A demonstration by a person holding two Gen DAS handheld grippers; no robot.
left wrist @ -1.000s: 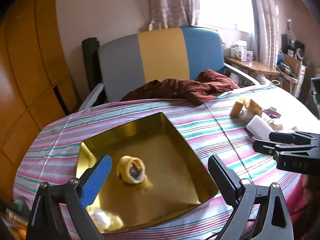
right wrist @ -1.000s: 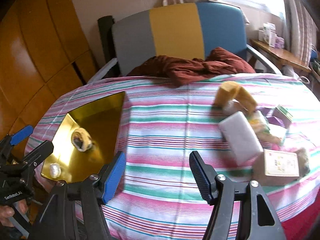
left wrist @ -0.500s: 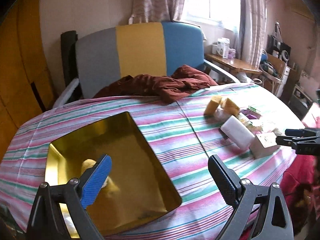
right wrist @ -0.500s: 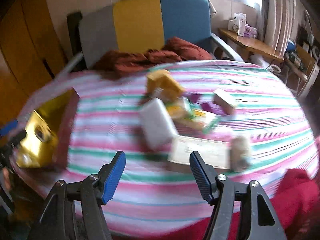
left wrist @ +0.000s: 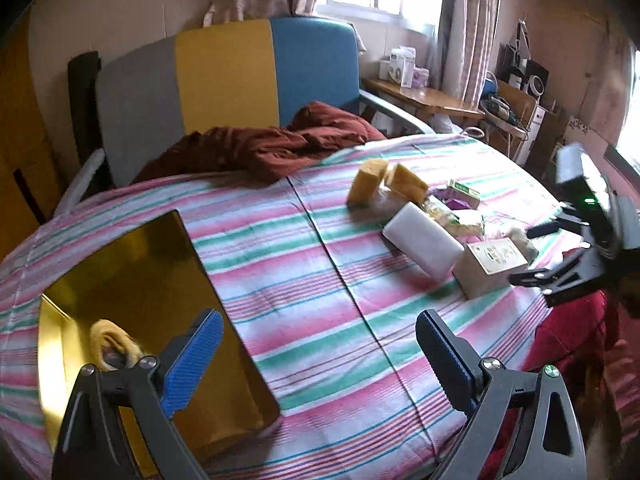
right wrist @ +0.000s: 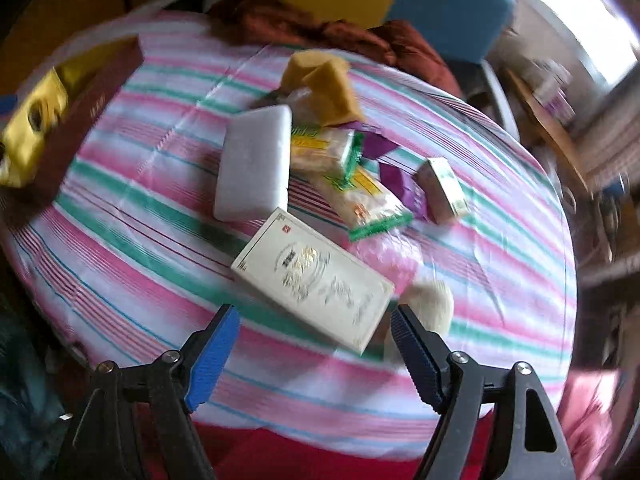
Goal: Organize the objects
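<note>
A gold tray (left wrist: 132, 280) lies at the table's left with a yellow rolled item (left wrist: 112, 344) in it; the tray also shows in the right wrist view (right wrist: 36, 128). A pile sits at the right: white block (right wrist: 256, 160), cream box (right wrist: 312, 276), yellow sponges (right wrist: 324, 80), snack packets (right wrist: 352, 184), small green box (right wrist: 444, 188). My left gripper (left wrist: 316, 364) is open and empty over the tray's near corner. My right gripper (right wrist: 316, 352) is open and empty just in front of the cream box, and shows in the left wrist view (left wrist: 560, 276).
The striped tablecloth (left wrist: 312, 272) covers a round table. A maroon cloth (left wrist: 264, 148) lies at the far edge before a grey, yellow and blue chair (left wrist: 224, 72). A round white object (right wrist: 432, 304) sits behind the cream box. A wooden side table (left wrist: 424, 96) stands far right.
Both grippers have swung right. The right gripper has moved from the tray side to the pile and tilted down over the cream box. The left view now shows the tray's right edge.
</note>
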